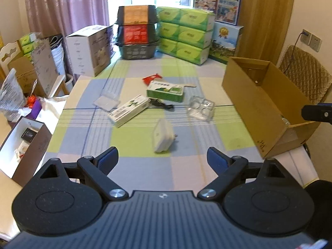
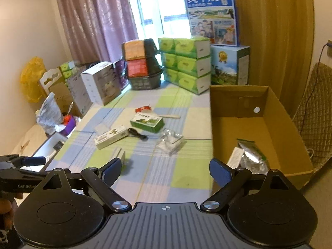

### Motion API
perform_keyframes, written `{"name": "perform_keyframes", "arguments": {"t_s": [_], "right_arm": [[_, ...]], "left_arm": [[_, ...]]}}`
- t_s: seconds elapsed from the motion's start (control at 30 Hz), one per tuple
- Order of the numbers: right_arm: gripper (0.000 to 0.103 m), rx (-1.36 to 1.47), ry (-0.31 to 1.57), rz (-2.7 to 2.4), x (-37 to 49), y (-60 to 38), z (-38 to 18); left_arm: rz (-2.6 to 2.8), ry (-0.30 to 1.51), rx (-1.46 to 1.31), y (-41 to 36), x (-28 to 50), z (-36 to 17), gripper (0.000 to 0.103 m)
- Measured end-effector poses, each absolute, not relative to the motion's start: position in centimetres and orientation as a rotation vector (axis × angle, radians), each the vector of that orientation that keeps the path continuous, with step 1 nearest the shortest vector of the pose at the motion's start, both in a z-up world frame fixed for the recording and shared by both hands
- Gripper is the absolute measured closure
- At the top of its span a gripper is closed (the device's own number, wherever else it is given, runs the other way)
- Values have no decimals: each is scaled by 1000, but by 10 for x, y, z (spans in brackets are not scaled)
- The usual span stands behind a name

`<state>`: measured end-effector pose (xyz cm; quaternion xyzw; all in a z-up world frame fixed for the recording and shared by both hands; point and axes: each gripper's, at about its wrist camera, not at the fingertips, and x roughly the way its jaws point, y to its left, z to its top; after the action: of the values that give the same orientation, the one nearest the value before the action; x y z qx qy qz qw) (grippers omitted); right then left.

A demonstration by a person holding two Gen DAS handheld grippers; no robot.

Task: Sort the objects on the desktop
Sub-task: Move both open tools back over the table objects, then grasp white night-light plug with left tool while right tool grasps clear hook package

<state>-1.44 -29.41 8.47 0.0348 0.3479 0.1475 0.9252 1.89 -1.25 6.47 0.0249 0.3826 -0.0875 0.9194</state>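
Two pairs of black tongs with blue pads hover above a desk covered in a checked cloth of green, blue and pale squares. The left tongs are spread wide and hold nothing; just ahead of them a white plug adapter lies on its side. The right tongs also gape empty, above the desk beside the near corner of an open brown cardboard box on the desk's right side, which holds a crinkled silver foil packet. Mid-desk, scattered close together, lie a long white carton, a green-and-white carton, a black cable between them, a red wrapper, a clear plastic blister tray and a flat clear lid. Green tissue packs and stacked dark baskets wall off the far edge.
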Motion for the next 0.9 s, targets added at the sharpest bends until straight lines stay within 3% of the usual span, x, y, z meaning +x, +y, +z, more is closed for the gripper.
{"name": "perform_keyframes", "arguments": {"t_s": [0.6, 0.9], "right_arm": [[13, 36, 822, 357, 27, -254, 21], [13, -207, 887, 491, 87, -230, 0]], "left_arm": [[-374, 786, 176, -1, 66, 11, 13], [-653, 776, 342, 2, 116, -13, 13]]}}
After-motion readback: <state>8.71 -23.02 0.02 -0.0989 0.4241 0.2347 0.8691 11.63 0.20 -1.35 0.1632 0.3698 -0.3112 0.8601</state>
